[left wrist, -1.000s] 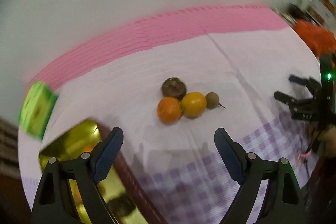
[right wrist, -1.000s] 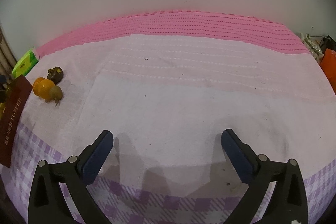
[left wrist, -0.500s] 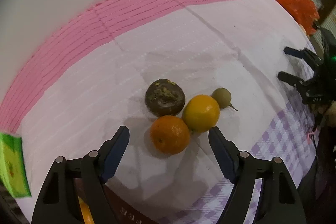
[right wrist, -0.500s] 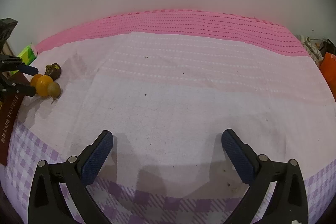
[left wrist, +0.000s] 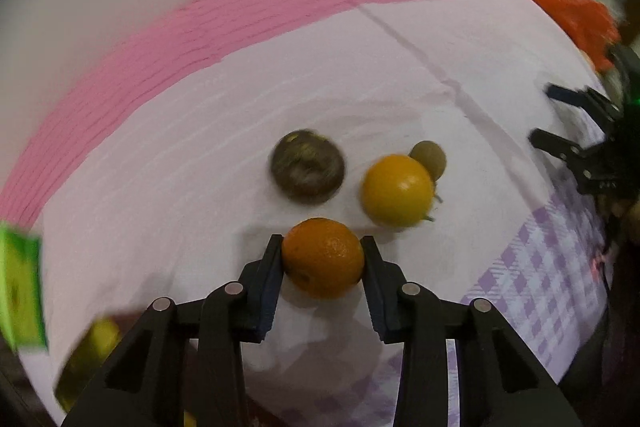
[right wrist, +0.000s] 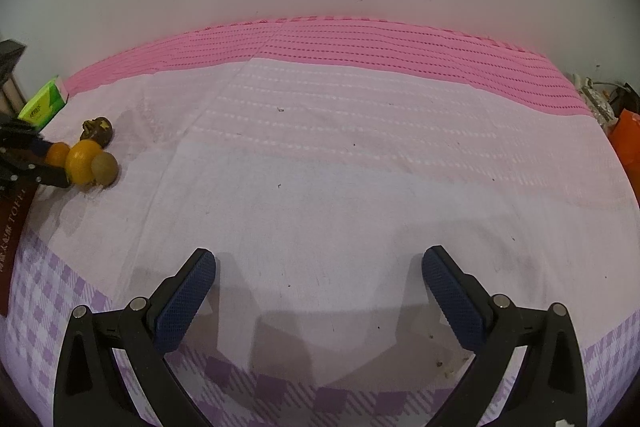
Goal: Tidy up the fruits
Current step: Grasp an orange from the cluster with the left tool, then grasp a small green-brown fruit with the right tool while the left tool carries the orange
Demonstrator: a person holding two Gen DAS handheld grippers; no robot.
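1. Left tool (left wrist: 323, 255) is closed on the orange (left wrist: 323, 258), pads pinching it at its widest on both sides. We read that as a centred side grip so the round fruit can't squirt out.
2. The orange sits low over the cloth-covered worktop (left wrist: 200, 155); we can't tell if it is lifted yet or touching.
3. Remaining fruit lie just beyond the grip: dark wrinkled fruit (left wrist: 307, 167) ahead-left, yellow citrus (left wrist: 398, 190) ahead-right, small brown-green fruit (left wrist: 429, 158) touching the citrus behind it. None appear to touch the orange.
4. Right tool (right wrist: 318, 281) is spread wide, holding nothing, hovering over bare cloth well apart from the cluster. Our guess: parked to stay out of the way.
5. Room: a gap all round the orange, so pulling up and back toward us looks free. Pushing forward risks nudging the two neighbours.
6. Edges: a gold-lined box (left wrist: 86, 359) at lower left, blurred, is probably the drop spot; a green packet (left wrist: 18, 291) sits at the far-left edge. The box rim is the thing to clear on the way over.
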